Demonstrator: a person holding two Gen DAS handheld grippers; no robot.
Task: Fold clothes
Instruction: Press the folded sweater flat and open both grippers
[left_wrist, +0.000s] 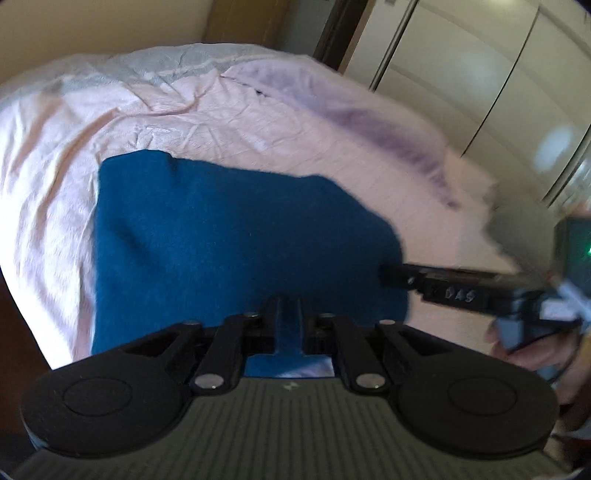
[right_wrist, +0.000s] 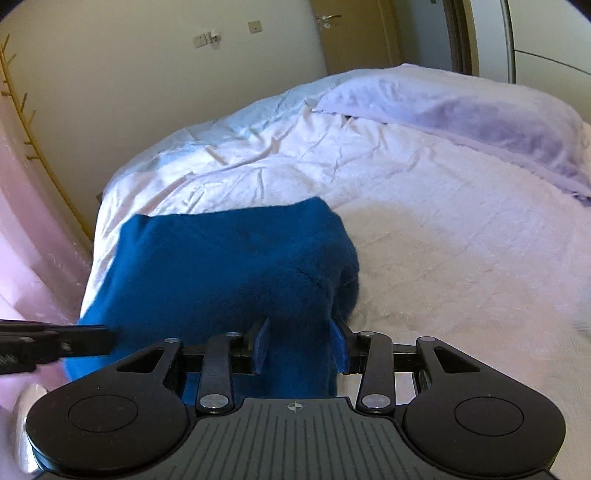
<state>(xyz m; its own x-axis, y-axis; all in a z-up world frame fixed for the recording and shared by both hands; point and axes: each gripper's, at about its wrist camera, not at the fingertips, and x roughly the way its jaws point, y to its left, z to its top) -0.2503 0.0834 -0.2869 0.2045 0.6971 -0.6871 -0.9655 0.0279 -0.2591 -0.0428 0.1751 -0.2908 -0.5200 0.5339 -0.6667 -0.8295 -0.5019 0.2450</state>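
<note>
A blue fleece garment (left_wrist: 236, 236) lies in a folded, roughly rectangular heap on the near part of a bed (left_wrist: 258, 122) covered by a crumpled pale pink sheet; the left tongs (left_wrist: 289, 314) sit at the garment's near edge with their fingers drawn close together, a narrow strip of blue cloth pinched between them; the right tongs (right_wrist: 300, 343) are wider apart yet closed on a thick, bunched fold of the same garment (right_wrist: 229, 266), which rises between the blue pads (right_wrist: 261, 345) and fills the gap; in the left wrist view the right tongs (left_wrist: 388, 275) reach in from the right side and meet the garment's right edge; in the right wrist view the left tongs (right_wrist: 107, 338) enter from the left and touch the cloth low at its left edge; a lilac blanket (right_wrist: 498, 122) lies rumpled along the far right side of the bed (right_wrist: 461, 240), well apart from the garment; pale wardrobe doors (left_wrist: 461, 74) stand beyond the bed, and a wooden door (right_wrist: 354, 33) shows in the far wall.
</note>
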